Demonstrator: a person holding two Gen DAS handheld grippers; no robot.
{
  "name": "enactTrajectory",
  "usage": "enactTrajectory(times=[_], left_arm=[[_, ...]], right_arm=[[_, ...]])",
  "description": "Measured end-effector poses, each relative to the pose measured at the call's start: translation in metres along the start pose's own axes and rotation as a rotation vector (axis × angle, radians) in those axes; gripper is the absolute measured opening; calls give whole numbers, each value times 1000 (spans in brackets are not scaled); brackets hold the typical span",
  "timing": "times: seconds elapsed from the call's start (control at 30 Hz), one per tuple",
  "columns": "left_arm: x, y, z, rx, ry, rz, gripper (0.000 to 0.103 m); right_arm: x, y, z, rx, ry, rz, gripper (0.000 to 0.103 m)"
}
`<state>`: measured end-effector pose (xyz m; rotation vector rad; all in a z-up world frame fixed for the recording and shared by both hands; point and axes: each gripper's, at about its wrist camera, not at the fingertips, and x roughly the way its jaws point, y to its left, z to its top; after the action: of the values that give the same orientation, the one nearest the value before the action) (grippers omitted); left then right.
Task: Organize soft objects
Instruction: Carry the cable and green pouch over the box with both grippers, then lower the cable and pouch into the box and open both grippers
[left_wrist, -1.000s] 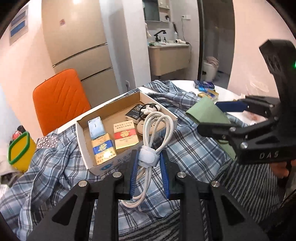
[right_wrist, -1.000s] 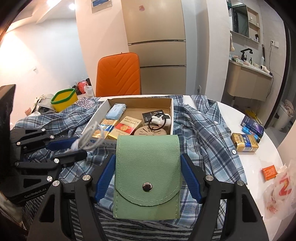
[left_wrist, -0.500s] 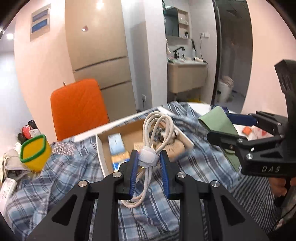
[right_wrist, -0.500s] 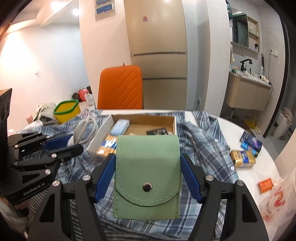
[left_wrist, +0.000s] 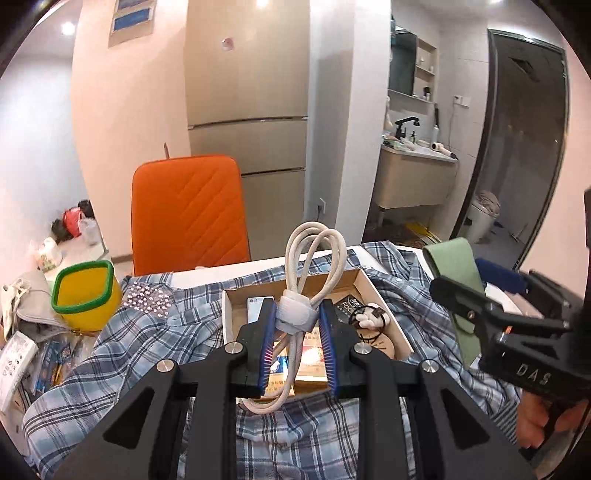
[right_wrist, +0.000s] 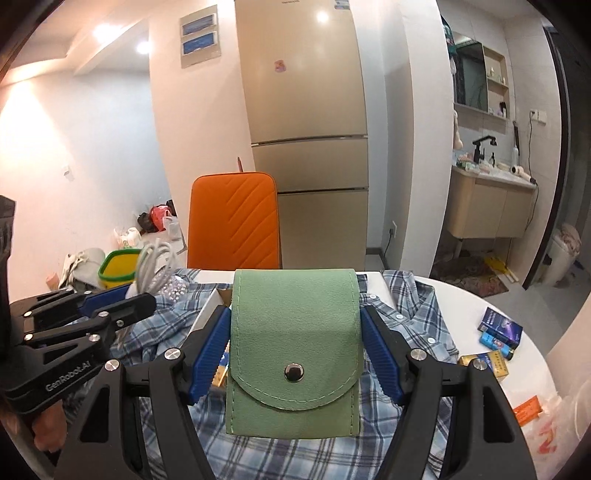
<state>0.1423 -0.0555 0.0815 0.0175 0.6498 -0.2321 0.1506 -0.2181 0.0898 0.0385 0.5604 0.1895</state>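
Both loads now ride higher than a second ago: the cardboard box (left_wrist: 384, 317), which lay close under the left tongs (left_wrist: 297, 345), sits farther below and ahead of them, and far more of the room shows above the counter (right_wrist: 532, 354). Judging from this, both soft things have been lifted clear of the box and shirt, ready to be carried to wherever they belong; neither is set down yet.

The left tongs are clamped narrowly on a coiled white cable (left_wrist: 314, 266), gripped at its white fabric strap. The cable is smooth, rope-like and limp; its loops rise above the blue ribbed pads and a short loop hangs below them.

The right tongs (right_wrist: 295, 356) stand wide, pressing the two sides of a green pouch (right_wrist: 295, 332). The pouch is a soft rectangle of grainy, leather-like material with stitched edges, a rounded flap and one metal snap. In the left view it appears edge-on, to the right of the left tongs.

Beneath both tongs spreads a rumpled blue plaid shirt (right_wrist: 417, 306), thin and creased. The shallow box ahead holds small flat packets and a dark hair tie. To the left of the left tongs stands a yellow tub (left_wrist: 83, 295) with a green rim.
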Motion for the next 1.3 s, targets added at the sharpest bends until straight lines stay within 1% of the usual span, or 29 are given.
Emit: enactTrajectory(times=[0.27,0.33,0.37,0.4,0.47,0.57,0.73,0.83,1.0,1.23,1.3], left_arm=[[46,21,0,-98,81,24,22],[57,21,-5,-75,96,23,22],[62,20,-8,-58,107,37,22],[67,22,-10,-62,119,50,22],[78,27,-14,-89,139,32,22],[90,34,-20,-105,127,47,22],[113,40,-30,-151,183,-13,22],[123,42,-35,-170,206,-12,22],[134,42,-40,-183,238,-10,22],[138,46,-44,-184,246,2,22],[137,46,-44,-172,239,17,28]], right_arm=[[40,1,4,27,51,-12,73],[50,1,5,27,66,-12,73],[55,1,6,24,74,-10,73],[61,3,6,21,82,-8,73],[77,5,6,14,109,-10,73],[97,7,3,20,142,-10,73],[128,6,-10,45,199,-5,73],[142,8,-21,23,229,-8,73],[162,9,-36,29,287,1,73],[171,8,-43,32,313,0,73],[171,6,-42,33,312,-3,73]])
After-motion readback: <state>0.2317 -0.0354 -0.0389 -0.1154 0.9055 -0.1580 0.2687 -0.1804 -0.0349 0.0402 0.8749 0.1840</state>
